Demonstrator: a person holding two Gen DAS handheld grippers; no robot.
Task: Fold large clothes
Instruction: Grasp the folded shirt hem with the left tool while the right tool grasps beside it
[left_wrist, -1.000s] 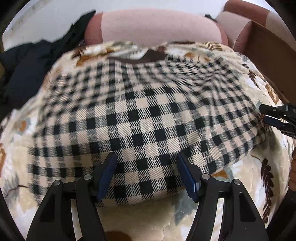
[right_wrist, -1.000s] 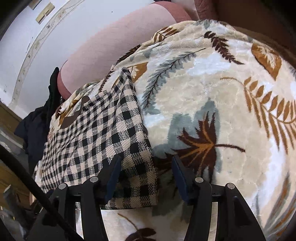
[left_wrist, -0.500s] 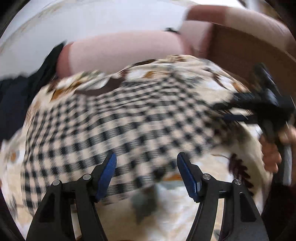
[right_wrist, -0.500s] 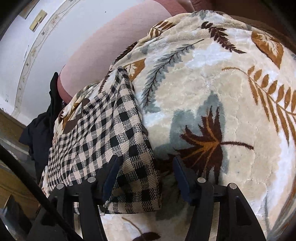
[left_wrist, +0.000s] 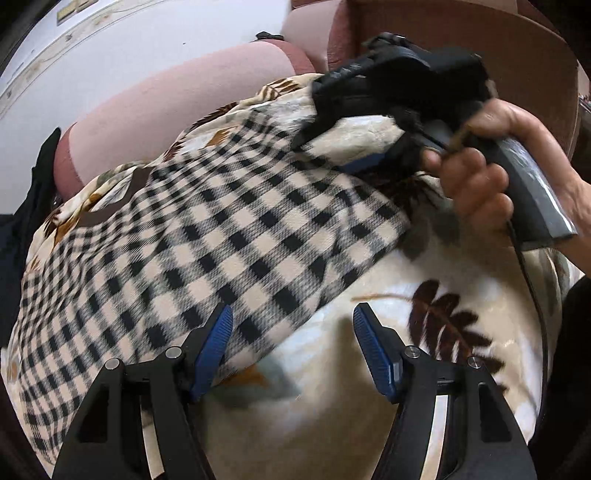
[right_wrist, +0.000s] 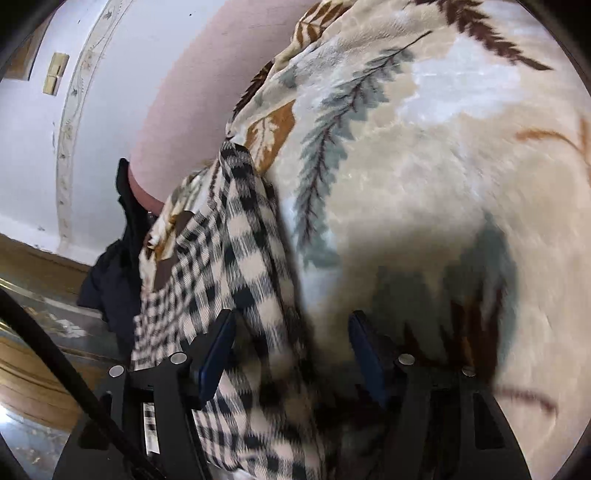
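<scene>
The checked garment (left_wrist: 207, 236) lies on the leaf-patterned blanket (left_wrist: 332, 406). The left gripper (left_wrist: 291, 354) hangs open over the garment's edge. The right gripper (right_wrist: 288, 354) is opening, the garment's edge between its jaws.

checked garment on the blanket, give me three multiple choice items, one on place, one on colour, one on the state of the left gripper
1. Where does the checked garment lie?
A. on the leaf-print blanket
B. on the wooden floor
C. over the pink backrest

2. What colours are its checks?
A. red and white
B. black and cream
C. blue and yellow

3. How does the left gripper stand?
A. clamped on the garment
B. open, only blanket between its fingertips
C. holding a dark cloth

Answers:
1 A, leaf print shows all round the garment.
2 B, black squares alternate with cream ones.
3 B, the blue pads stand apart, with the hem ending by the left-hand pad.
</scene>
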